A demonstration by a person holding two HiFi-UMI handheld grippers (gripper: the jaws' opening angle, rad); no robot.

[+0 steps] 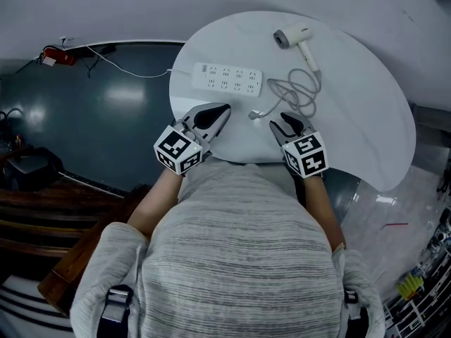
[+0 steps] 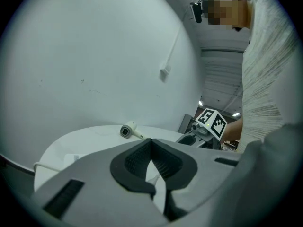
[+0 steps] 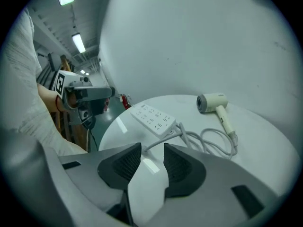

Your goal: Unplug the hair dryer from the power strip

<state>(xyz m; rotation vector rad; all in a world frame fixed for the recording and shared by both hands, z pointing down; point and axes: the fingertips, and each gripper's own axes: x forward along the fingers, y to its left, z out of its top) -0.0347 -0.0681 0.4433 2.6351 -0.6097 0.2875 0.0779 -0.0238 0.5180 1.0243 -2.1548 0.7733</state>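
A white hair dryer (image 1: 296, 36) (image 3: 211, 102) (image 2: 128, 130) lies at the far side of the round white table (image 1: 384, 146). Its grey cord (image 1: 299, 90) (image 3: 208, 143) loops toward me and ends in a plug (image 1: 254, 115) lying loose on the tabletop, apart from the white power strip (image 1: 227, 79) (image 3: 154, 118). My right gripper (image 1: 289, 122) (image 3: 152, 152) hovers just right of the plug, jaws apart with nothing between them. My left gripper (image 1: 223, 110) (image 2: 151, 143) is shut and empty, near the table's front edge below the strip.
The strip's own white cable (image 1: 127, 70) trails left off the table toward a red object (image 1: 56, 55) on the dark floor. Dark wooden furniture (image 1: 42, 203) stands at the lower left. A white wall rises behind the table.
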